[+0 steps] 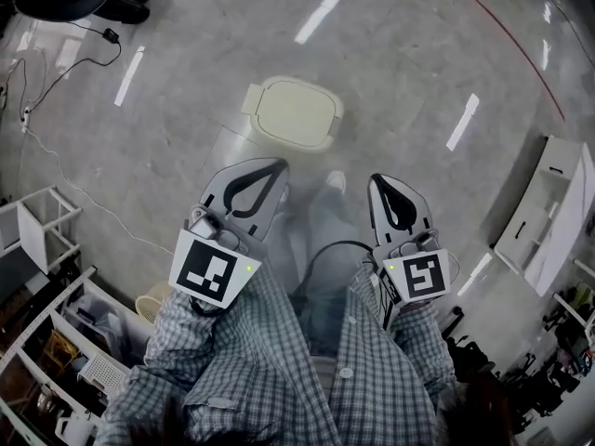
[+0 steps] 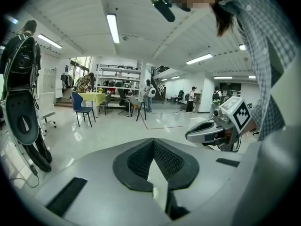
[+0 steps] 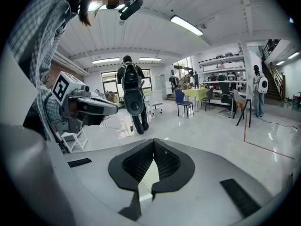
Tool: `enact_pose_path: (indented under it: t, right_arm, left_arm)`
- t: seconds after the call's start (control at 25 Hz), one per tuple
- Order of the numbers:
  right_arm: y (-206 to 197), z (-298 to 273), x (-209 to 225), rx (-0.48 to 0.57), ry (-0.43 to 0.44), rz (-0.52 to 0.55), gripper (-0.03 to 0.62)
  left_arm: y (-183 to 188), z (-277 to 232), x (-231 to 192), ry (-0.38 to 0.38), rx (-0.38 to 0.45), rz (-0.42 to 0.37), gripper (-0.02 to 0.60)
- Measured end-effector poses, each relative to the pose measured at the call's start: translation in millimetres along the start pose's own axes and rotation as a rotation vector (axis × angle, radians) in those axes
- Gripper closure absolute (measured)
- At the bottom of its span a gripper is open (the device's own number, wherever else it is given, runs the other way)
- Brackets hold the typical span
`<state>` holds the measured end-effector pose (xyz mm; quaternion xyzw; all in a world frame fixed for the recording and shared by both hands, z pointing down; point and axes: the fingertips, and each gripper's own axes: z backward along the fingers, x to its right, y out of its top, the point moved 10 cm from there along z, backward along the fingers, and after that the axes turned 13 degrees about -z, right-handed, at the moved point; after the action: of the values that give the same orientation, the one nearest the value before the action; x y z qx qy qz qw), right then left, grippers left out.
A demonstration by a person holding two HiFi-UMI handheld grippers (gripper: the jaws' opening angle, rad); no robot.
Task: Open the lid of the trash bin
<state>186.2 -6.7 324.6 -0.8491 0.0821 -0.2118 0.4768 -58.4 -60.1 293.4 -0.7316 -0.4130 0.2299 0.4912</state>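
Note:
The trash bin stands on the grey floor ahead of me, its cream lid lying flat and closed. My left gripper hangs just below and left of the bin, jaws shut on nothing. To its right, my right gripper is also shut and empty, further from the bin. Both gripper views look level across the room, so the bin is hidden in them. In the left gripper view the left gripper sees the right gripper; the right gripper sees the left gripper.
White wire racks stand at my left and a white cabinet at my right. A cable trails over the floor at the far left. A red floor line runs at the top right. People stand far across the room.

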Motion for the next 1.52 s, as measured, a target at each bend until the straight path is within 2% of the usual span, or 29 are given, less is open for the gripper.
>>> enact_pose_path:
  t: [0.12, 0.24, 0.32, 0.48, 0.64, 1.2, 1.52]
  right_arm:
    - [-10, -11, 2, -0.032, 0.030, 0.018, 0.576]
    - [-18, -22, 4, -0.050, 0.048, 0.006, 0.576]
    - [-23, -29, 8, -0.052, 0.045, -0.004, 0.576]
    - [-34, -39, 25, -0.057, 0.027, -0.030, 0.576]
    - [-50, -55, 43, -0.053, 0.027, -0.011, 0.576]
    - [-105, -102, 76, -0.131, 0.039, -0.021, 0.576]
    - [-141, -131, 93, -0.182, 0.059, -0.009, 0.576]
  left_arm:
    - [-8, -9, 1, 0.005, -0.004, 0.002, 0.577]
    - [-18, -17, 3, 0.017, -0.014, 0.041, 0.577]
    - [-28, -22, 6, 0.020, -0.026, 0.064, 0.577]
    - [-45, -36, 15, -0.002, -0.055, 0.054, 0.577]
    - [-64, -49, 16, 0.015, -0.077, 0.093, 0.577]
    - [-107, -84, 14, 0.018, -0.104, 0.059, 0.577]
    - [-128, -101, 26, -0.012, -0.124, 0.054, 0.577]
